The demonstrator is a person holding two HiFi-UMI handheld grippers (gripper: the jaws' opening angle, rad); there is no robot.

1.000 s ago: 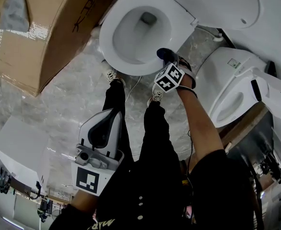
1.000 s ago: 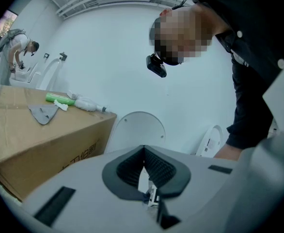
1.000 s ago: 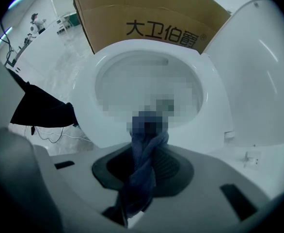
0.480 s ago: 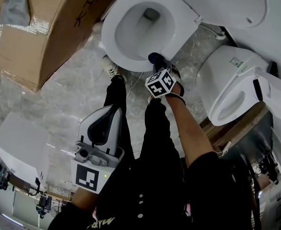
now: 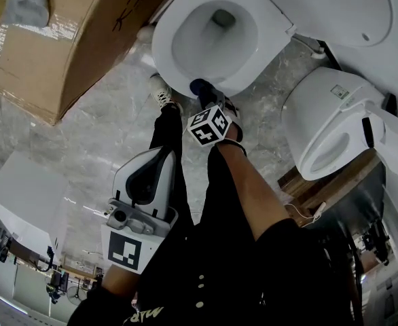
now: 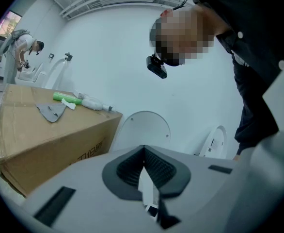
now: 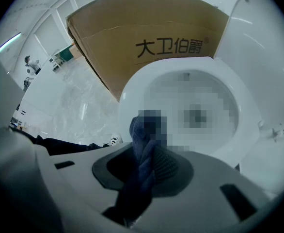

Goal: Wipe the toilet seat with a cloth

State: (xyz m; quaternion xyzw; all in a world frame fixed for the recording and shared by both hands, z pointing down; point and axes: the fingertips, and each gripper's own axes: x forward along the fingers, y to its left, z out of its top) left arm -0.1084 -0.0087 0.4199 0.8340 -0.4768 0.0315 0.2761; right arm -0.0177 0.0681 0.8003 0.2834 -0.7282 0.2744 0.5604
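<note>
The white toilet seat (image 5: pixel 162 46) rings the open bowl at the top of the head view, its lid raised behind. My right gripper (image 5: pixel 204 95) is shut on a dark blue cloth (image 5: pixel 199 85), which presses on the seat's front rim. In the right gripper view the cloth (image 7: pixel 143 130) bunches up between the jaws of the right gripper (image 7: pixel 149 153), against the near edge of the seat (image 7: pixel 131 95). My left gripper (image 5: pixel 162 155) is held back by the person's legs, away from the toilet. The left gripper (image 6: pixel 144 152) is shut with nothing in it.
A big cardboard box (image 5: pixel 70 39) stands left of the toilet, with a grey rag (image 6: pixel 51 111) and a green bottle (image 6: pixel 67 98) on top. A second toilet (image 5: pixel 335 124) on a wooden pallet (image 5: pixel 314 185) sits to the right. A white box (image 5: pixel 22 206) is at lower left.
My right gripper has slid the cloth leftward along the seat's front rim. The left gripper has stayed where it was.
</note>
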